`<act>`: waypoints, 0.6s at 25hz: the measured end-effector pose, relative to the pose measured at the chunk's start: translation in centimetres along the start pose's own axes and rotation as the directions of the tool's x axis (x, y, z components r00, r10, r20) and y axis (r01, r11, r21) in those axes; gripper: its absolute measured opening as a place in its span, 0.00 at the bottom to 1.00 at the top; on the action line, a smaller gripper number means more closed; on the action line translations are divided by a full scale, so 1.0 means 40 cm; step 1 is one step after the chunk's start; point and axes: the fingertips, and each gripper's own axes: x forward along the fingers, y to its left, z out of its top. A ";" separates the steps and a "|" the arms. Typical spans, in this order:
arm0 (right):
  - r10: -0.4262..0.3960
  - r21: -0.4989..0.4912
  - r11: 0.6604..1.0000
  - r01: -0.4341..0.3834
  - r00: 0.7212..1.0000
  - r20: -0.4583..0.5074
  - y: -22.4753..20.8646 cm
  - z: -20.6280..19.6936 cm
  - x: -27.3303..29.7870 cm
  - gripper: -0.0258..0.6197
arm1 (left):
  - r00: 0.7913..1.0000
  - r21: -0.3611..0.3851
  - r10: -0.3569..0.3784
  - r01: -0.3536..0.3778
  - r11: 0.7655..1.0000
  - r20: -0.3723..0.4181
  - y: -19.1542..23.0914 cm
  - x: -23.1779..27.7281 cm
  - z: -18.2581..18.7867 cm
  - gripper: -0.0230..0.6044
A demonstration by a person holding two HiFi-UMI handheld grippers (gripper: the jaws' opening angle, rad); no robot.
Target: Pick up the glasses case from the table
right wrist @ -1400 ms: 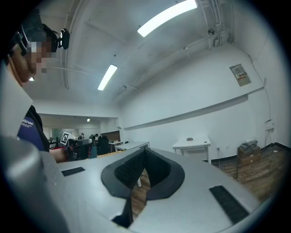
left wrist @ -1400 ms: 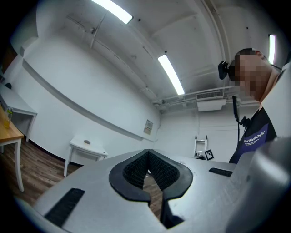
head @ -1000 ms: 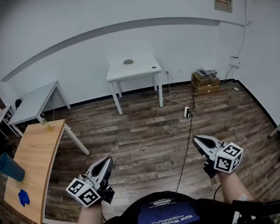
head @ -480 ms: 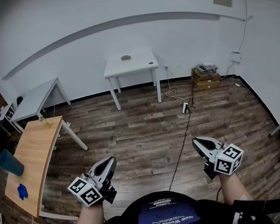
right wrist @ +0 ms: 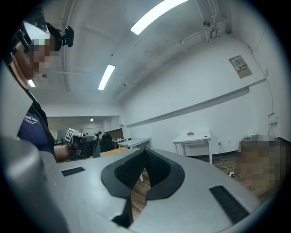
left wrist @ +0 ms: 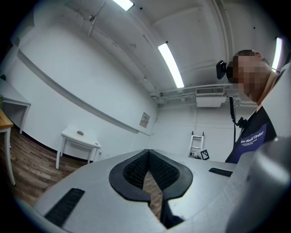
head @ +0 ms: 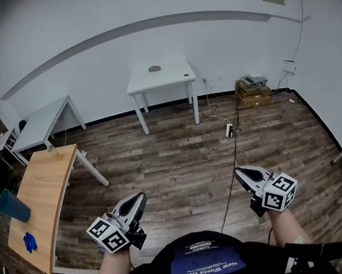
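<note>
Both grippers are held low and close to the person's body, pointing roughly level over the wooden floor (head: 179, 156). The left gripper (head: 137, 200) has its fingers (left wrist: 132, 173) pressed together at the tips with nothing between them. The right gripper (head: 241, 173) shows the same: its fingers (right wrist: 127, 170) meet at the tips and hold nothing.

The only likely candidate for the glasses case (head: 155, 68) is a small grey oval on the white desk (head: 169, 82) against the far wall. It is too small to identify with certainty. It sits towards the back edge of that desk, well apart from both pairs of fingers, straight ahead and across open floor.

The two grippers toe slightly inward. As a result the oval shows off to the left of the left fingers in the left gripper view, and off to the right of the right fingers in the right gripper view. From the head view it lies ahead and between the two, somewhat more on the left gripper's side, so the left hand looks marginally better placed. The difference is slight, however.

The oval's long axis appears to run side to side along the wall, though that is hard to confirm at this size. If so, fingers coming straight in from the front would close across its short width.

The task seems barely begun. The person must first cross the room, and whichever pair of fingers is used must part before reaching the case. A wooden desk (head: 42, 200) stands far to the left of the left fingers and looks irrelevant.
</note>
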 end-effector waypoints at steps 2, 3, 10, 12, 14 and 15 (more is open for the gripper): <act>-0.008 -0.013 1.000 0.008 1.000 0.001 0.020 0.011 0.069 0.04 | 1.000 -0.003 -0.018 0.018 1.000 0.009 0.072 -0.010 0.018 0.04; -0.009 -0.023 1.000 0.009 1.000 0.003 0.034 0.018 0.106 0.04 | 1.000 -0.002 -0.026 0.026 1.000 0.013 0.109 -0.019 0.031 0.04; -0.062 -0.049 0.997 0.064 0.998 0.027 0.111 0.086 0.368 0.04 | 0.997 0.003 -0.072 0.072 0.997 0.025 0.395 -0.077 0.170 0.04; -0.084 -0.039 0.996 0.085 0.996 0.017 0.114 0.087 0.429 0.04 | 0.995 -0.004 -0.094 0.094 0.996 0.025 0.460 -0.077 0.187 0.04; -0.102 -0.026 0.994 0.102 0.995 0.002 0.115 0.079 0.483 0.04 | 0.993 -0.016 -0.112 0.113 0.994 0.020 0.519 -0.073 0.189 0.04; -0.105 -0.024 0.994 0.105 0.994 -0.008 0.117 0.073 0.508 0.04 | 0.993 -0.024 -0.119 0.120 0.993 0.018 0.545 -0.070 0.187 0.04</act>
